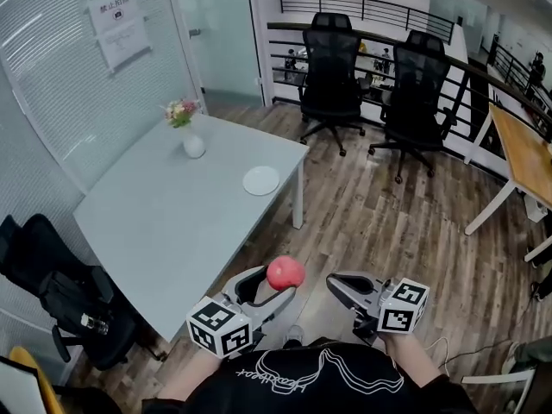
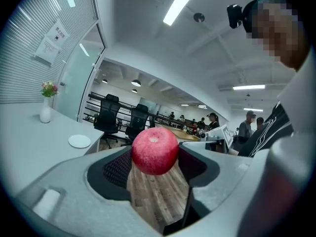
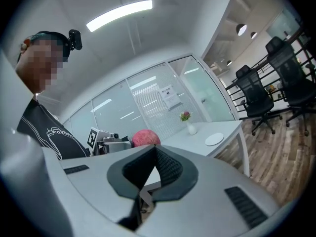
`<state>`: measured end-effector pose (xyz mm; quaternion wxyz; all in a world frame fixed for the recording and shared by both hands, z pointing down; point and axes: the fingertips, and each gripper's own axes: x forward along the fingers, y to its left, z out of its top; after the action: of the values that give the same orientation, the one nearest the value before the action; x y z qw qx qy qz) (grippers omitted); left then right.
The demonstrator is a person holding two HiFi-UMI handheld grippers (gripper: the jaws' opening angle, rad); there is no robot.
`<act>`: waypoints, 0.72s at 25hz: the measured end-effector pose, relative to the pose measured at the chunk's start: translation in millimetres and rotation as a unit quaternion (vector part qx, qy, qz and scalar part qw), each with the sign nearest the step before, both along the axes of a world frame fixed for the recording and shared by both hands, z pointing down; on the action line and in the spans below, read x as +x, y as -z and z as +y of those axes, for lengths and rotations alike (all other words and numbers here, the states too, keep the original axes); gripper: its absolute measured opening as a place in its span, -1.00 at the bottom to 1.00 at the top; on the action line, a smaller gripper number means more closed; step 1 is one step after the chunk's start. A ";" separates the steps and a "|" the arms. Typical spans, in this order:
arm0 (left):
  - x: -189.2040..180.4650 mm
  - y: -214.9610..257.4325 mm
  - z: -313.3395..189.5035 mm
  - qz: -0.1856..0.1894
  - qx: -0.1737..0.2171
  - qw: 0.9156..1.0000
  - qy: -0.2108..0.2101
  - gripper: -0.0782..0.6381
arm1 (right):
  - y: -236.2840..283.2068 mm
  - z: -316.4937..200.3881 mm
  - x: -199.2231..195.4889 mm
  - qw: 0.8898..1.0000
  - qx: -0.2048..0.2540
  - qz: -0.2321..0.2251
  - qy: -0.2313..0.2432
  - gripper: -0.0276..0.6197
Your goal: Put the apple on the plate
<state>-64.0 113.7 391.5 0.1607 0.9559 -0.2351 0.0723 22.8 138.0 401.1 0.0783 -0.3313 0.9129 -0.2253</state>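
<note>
A red apple [image 1: 285,272] is held in the air off the table's near right corner, with my left gripper [image 1: 272,285] shut on it. In the left gripper view the apple [image 2: 154,150] sits between the two dark pads. A small white plate [image 1: 260,180] lies empty on the pale table [image 1: 164,222], near its far right corner. My right gripper [image 1: 338,285] hangs beside the left one over the floor, shut with nothing in it. Its view catches the apple [image 3: 145,138] and the plate [image 3: 214,139].
A white vase of flowers [image 1: 191,136] stands at the table's far end. Two black office chairs [image 1: 332,76] stand beyond the table by a railing. A dark chair with a bag [image 1: 60,296] is at the left. A wooden desk [image 1: 526,153] is at the right.
</note>
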 end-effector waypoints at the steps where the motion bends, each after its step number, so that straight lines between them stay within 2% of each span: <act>1: -1.2 0.3 -18.5 0.000 -0.001 1.000 0.000 0.06 | 0.4 -17.3 -1.0 1.000 -0.001 -0.001 -0.002 -0.89; 8: -11.4 4.0 -120.6 0.016 0.004 1.000 0.000 0.06 | 5.4 -114.2 -12.6 1.000 0.001 0.011 -0.007 -0.89; 18: -16.3 -5.6 -178.1 0.021 -0.002 1.000 0.008 0.06 | -1.6 -168.4 -17.1 1.000 -0.005 0.016 -0.002 -0.89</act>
<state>-80.3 -64.4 397.1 0.1677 0.9550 -0.2394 0.0509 5.8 -30.4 402.7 0.0629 -0.3373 0.9121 -0.2244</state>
